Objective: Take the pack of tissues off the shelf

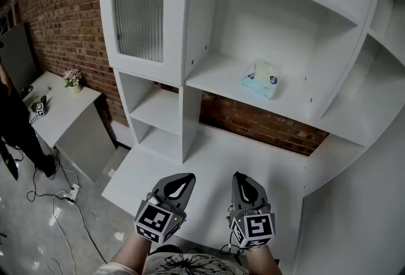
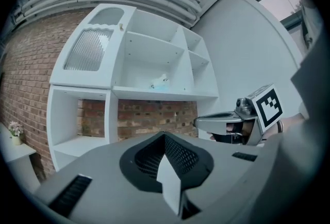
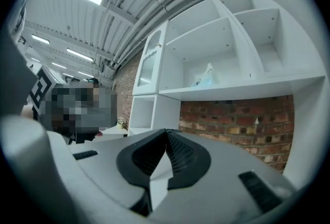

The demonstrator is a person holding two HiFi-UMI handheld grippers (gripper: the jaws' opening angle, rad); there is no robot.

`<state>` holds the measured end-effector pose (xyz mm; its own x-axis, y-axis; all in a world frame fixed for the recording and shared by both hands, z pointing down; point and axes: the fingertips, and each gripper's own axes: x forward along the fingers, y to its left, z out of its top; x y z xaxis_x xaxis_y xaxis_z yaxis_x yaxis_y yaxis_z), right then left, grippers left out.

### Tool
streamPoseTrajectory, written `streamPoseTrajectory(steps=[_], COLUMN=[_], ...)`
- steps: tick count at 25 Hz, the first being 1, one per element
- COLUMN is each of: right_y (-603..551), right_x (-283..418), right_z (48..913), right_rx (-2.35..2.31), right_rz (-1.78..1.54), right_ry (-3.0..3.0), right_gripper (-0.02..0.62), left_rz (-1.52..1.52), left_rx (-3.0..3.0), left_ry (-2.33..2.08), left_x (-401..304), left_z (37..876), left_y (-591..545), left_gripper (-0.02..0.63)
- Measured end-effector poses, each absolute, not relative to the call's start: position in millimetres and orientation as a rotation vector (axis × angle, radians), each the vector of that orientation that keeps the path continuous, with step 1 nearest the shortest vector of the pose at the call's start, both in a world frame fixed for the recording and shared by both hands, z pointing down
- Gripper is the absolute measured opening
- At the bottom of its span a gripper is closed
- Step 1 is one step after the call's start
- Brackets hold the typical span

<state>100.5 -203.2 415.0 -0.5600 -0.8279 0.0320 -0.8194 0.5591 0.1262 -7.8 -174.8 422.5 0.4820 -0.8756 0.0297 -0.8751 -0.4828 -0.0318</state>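
Pale-blue and white, the pack of tissues (image 1: 261, 79) lies on the open middle shelf (image 1: 215, 79), at about one o'clock from my grippers and well apart from them. My left gripper (image 1: 182, 180) has its jaws pressed together on nothing, and my right gripper (image 1: 239, 179) is the same. Both sit at six o'clock, low over the desk surface (image 1: 209, 153). By my judgement no step is done yet: reaching, opening, gripping and lifting off all remain.
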Motion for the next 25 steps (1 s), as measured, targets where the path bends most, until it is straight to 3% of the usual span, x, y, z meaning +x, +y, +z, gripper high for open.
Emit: streamPoseTrajectory(steps=[21, 23, 25], right_y=[-302.3, -312.3, -324.2], right_x=[120.4, 119.3, 120.8], right_z=[303.2, 287.8, 272.3], right_rx=[1.799, 1.794, 1.811], right_rz=[-0.374, -0.403, -0.422], right_ry=[-2.492, -2.481, -2.463], right_gripper=[0.008, 0.116, 0.151], left_rz=[0.005, 0.007, 0.0], left_rx=[-2.82, -2.82, -2.825], left_ry=[1.171, 1.165, 1.172], left_x=[-3.0, -6.0, -10.7], left_z=[368.3, 365.7, 365.1], left_y=[-276.7, -279.7, -283.2], left_gripper=[0.014, 0.014, 0.014])
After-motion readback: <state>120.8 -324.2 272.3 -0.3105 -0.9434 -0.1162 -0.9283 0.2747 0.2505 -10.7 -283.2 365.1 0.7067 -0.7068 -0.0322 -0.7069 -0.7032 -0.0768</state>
